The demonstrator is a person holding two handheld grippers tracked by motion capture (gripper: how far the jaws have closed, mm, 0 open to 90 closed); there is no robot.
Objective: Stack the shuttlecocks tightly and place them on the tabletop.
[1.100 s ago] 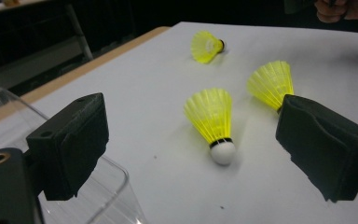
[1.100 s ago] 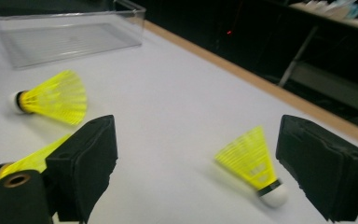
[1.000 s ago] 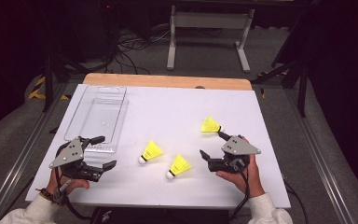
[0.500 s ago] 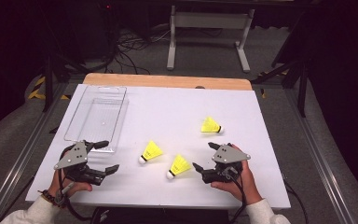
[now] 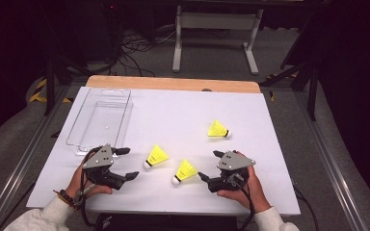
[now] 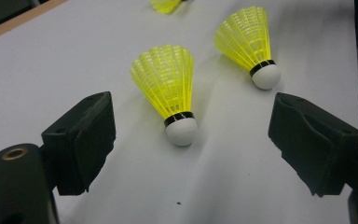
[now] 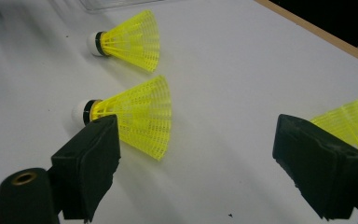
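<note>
Closest to the person, the left gripper (image 5: 127,163) sits low over the white table (image 5: 270,125), jaws apart but just narrowing, nothing between them; the nearest shuttlecock (image 5: 157,156) lies just ahead on its side. The right gripper (image 5: 210,165) has its jaws spread wide and empty, beside the middle shuttlecock (image 5: 184,171). Farther off lies a third shuttlecock (image 5: 218,129), and a clear tray (image 5: 99,121) at the far left.

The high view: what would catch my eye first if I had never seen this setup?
Three bright yellow shuttlecocks on the white table: one near the left gripper, one beside the right gripper, one farther back. Both grippers, held by hand, have open, empty jaws facing the shuttlecocks. A clear plastic tray sits empty at back left.
</note>
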